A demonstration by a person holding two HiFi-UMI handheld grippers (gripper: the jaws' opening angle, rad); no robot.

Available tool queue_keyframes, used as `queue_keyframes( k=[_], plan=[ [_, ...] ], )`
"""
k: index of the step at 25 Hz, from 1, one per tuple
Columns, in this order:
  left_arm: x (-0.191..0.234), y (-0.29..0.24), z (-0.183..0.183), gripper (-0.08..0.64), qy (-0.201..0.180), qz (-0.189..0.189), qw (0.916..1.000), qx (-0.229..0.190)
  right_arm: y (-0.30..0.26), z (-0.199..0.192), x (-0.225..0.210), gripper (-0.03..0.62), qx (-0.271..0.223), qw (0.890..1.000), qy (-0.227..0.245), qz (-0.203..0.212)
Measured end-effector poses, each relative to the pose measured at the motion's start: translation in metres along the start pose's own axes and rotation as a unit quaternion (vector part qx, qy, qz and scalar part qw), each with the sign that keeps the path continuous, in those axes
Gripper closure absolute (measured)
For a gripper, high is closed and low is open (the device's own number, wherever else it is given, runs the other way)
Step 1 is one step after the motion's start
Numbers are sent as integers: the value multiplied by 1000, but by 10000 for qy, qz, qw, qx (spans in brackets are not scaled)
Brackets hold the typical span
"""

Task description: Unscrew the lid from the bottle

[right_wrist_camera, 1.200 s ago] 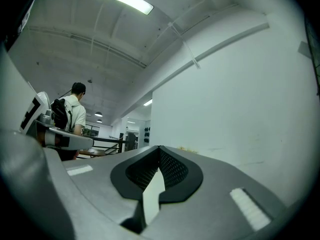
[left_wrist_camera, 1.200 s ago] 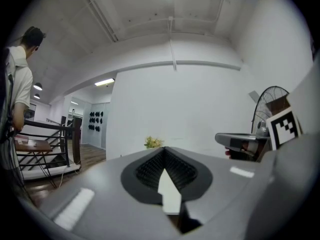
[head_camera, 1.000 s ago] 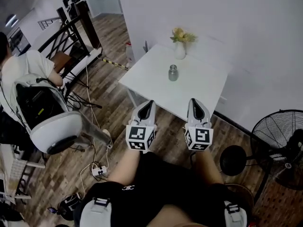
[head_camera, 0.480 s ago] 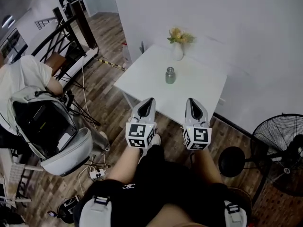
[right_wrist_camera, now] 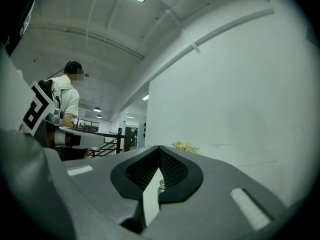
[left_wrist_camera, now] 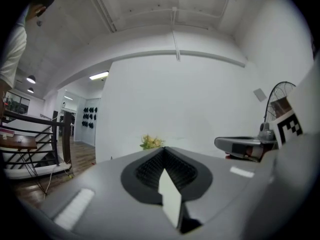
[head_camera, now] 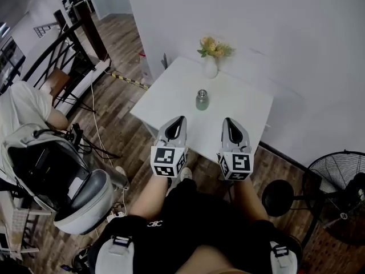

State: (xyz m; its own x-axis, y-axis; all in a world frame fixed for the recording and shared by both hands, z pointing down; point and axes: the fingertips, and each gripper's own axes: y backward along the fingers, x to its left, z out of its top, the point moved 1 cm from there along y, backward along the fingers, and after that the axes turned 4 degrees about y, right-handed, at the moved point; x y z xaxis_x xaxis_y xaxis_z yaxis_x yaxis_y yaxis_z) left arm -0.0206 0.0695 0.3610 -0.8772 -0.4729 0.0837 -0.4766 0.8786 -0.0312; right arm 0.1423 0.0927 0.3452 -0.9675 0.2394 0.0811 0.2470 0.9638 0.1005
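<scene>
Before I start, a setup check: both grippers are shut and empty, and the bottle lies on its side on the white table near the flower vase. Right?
Not quite: the bottle stands upright, as the head view shows. The rest holds: it is on the white table near the flower vase, and the left gripper and right gripper are shut and empty.

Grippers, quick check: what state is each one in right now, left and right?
Left gripper: closed, nothing between the jaws.
Right gripper: closed, empty; the bottle stands apart on the table.
</scene>
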Motion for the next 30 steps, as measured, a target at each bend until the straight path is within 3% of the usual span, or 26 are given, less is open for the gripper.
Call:
queue_keyframes(
  k=[9, 15, 21, 30],
  plan=[
    [27, -75, -11, 506, 9, -176, 9996, 210, -67, -16, -31, 591, 120, 9998, -38, -148],
    [61, -119, -34, 506, 94, -325, 9988, 354, -110, -47, -45, 591, 292, 9990, 6, -346],
    [126, -176, -36, 506, 268, -573, 9957, 674, -183, -45, -48, 591, 578, 9971, 41, -492],
    [144, -192, -82, 505, 325, -1120, 9858, 1206, -202, -72, -78, 591, 802, 9968, 2, -64]
  ],
)
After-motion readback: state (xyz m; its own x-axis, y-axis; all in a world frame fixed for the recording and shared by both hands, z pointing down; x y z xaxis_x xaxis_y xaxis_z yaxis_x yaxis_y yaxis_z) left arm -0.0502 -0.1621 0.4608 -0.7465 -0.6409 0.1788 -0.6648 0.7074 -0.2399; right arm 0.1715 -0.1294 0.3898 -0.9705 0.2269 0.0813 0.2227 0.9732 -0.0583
